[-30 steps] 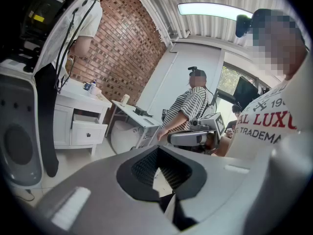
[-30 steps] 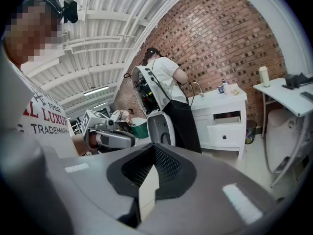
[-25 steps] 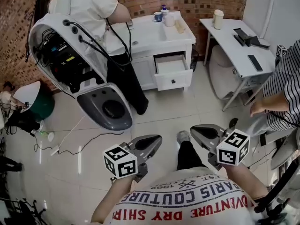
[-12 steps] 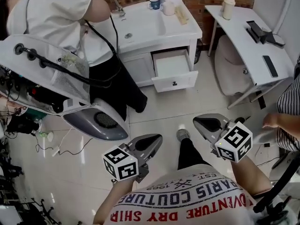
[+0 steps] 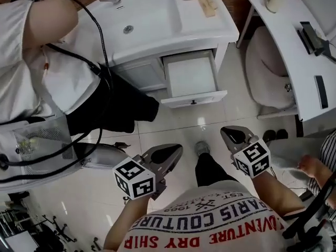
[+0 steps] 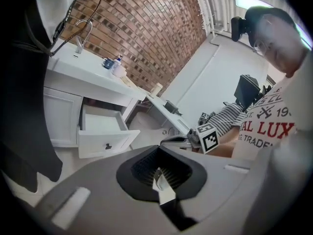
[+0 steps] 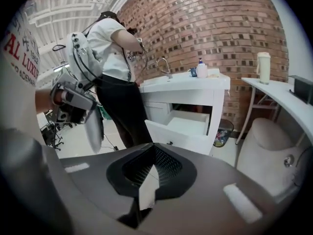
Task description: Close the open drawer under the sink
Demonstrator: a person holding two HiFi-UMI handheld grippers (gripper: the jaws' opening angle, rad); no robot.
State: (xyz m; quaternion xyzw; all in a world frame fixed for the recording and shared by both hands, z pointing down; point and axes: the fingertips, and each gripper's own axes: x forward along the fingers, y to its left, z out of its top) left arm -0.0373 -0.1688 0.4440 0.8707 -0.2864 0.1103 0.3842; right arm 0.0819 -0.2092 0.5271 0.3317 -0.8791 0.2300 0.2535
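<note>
Clearly you are standing short of the job. In the head view the drawer (image 5: pixel 190 76) is hanging wide open under the sink (image 5: pixel 157 33). The left gripper (image 5: pixel 175 151) and right gripper (image 5: pixel 227 132) are hovering over the floor, well apart from its front panel (image 5: pixel 194 97). Another person (image 5: pixel 47 72) is working just beside the drawer, on your left.

In the left gripper view the jaws are pressing together on nothing, and the drawer (image 6: pixel 100 131) is sitting far ahead.

In the right gripper view the jaws are likewise clenched and empty, pointing roughly at the front panel (image 7: pixel 181 140).

By my judgement you are in the approach step. The next move is asking you to step closer, set a clenched gripper against the panel and push straight in.
</note>
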